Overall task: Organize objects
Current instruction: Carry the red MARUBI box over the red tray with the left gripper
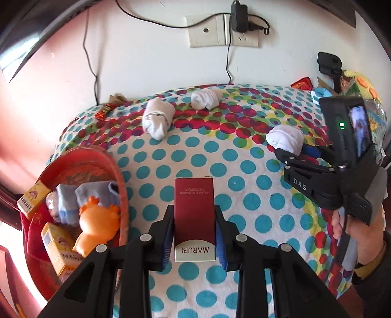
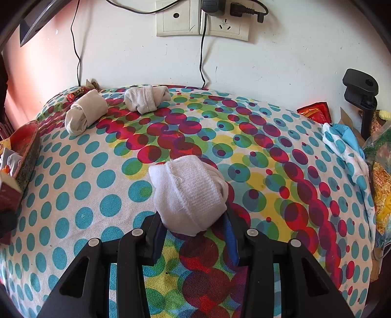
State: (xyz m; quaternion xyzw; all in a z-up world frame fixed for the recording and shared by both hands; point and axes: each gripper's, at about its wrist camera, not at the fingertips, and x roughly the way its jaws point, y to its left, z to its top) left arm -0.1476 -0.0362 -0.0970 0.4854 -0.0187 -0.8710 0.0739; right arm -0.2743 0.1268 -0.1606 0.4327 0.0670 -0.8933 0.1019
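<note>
My left gripper (image 1: 194, 215) is shut on a dark red box marked MARUBI (image 1: 194, 215), held above the dotted cloth just right of the red basket (image 1: 117, 171). My right gripper (image 2: 193, 227) is shut on a rolled white sock (image 2: 188, 193); it also shows in the left wrist view (image 1: 298, 154) with that sock (image 1: 284, 139). Two more rolled socks lie near the wall (image 1: 158, 118) (image 1: 206, 97), also seen in the right wrist view (image 2: 84, 111) (image 2: 145, 97).
The basket holds an orange toy (image 1: 96, 227), folded socks (image 1: 92, 193) and small yellow boxes (image 1: 58, 247). The dotted cloth (image 2: 73, 195) covers the table. Snack packets (image 2: 316, 112), a black stand (image 2: 361, 95) and bags (image 2: 380, 171) sit at the right. Cables hang from wall sockets (image 2: 202, 22).
</note>
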